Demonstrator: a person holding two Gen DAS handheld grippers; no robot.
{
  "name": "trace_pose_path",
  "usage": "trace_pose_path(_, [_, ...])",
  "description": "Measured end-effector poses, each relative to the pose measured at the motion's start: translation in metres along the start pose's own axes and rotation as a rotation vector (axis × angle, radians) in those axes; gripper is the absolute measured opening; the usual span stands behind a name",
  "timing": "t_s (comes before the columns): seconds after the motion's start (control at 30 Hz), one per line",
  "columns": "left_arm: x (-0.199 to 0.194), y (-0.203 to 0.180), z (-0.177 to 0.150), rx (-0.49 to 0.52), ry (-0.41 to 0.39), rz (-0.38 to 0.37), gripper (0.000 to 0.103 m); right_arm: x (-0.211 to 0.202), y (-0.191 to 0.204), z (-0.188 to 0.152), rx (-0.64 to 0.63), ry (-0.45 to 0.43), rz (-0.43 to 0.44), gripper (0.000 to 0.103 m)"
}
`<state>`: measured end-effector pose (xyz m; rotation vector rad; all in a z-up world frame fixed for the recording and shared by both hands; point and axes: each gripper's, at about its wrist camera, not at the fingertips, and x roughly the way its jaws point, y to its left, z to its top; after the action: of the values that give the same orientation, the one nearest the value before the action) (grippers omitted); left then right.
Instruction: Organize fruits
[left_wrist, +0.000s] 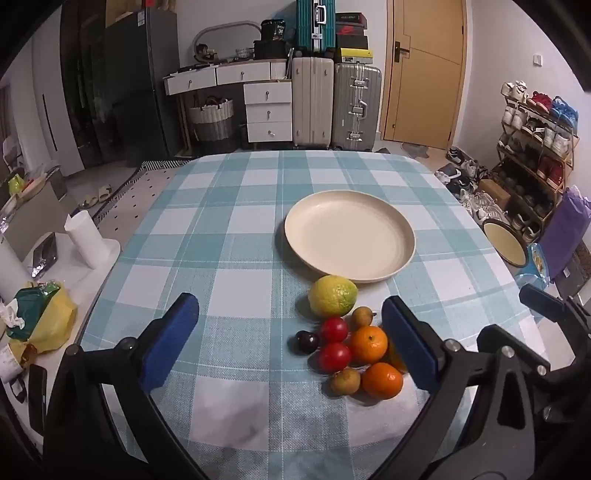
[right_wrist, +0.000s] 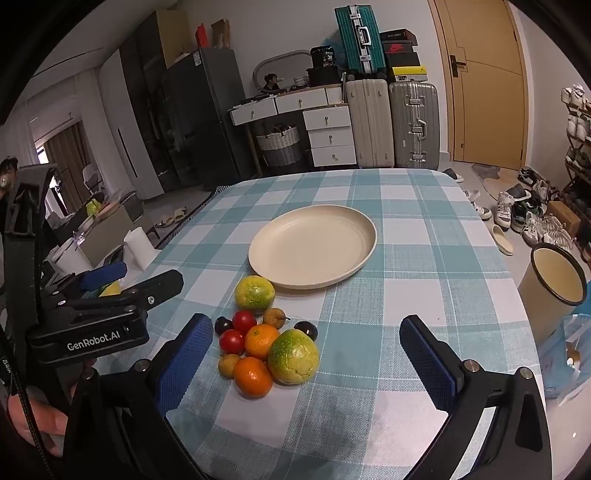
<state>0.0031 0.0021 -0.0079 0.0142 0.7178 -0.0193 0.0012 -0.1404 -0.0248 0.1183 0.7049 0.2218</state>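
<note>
On the checked worktop (right_wrist: 424, 229), the fruit pile (right_wrist: 266, 343) lies just in front of the bare cream plate (right_wrist: 314, 245), while the left hand-held gripper (left_wrist: 291, 343) and right hand-held gripper (right_wrist: 306, 362) both hover with jaws wide apart, gripping nothing.

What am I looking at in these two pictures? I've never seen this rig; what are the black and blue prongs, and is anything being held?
A person holds a two-finger gripper in each hand, with a fisheye camera on each looking along its blue-padded fingers. One picture comes from the left gripper, the other from the right gripper. Both stand open and hold nothing. On the checked tablecloth lies an empty cream plate, and nearer the camera a pile of fruit: two yellow-green citrus fruits, two oranges, two red fruits, dark plums and small brownish fruits.
</note>
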Motion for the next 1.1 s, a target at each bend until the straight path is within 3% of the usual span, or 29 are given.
trace_pose_path(1.1, [-0.007,0.014,-0.001,-0.019,-0.003,0.014,0.099,0.007,0.0,-0.005,0.039,0.015,0.033,0.103])
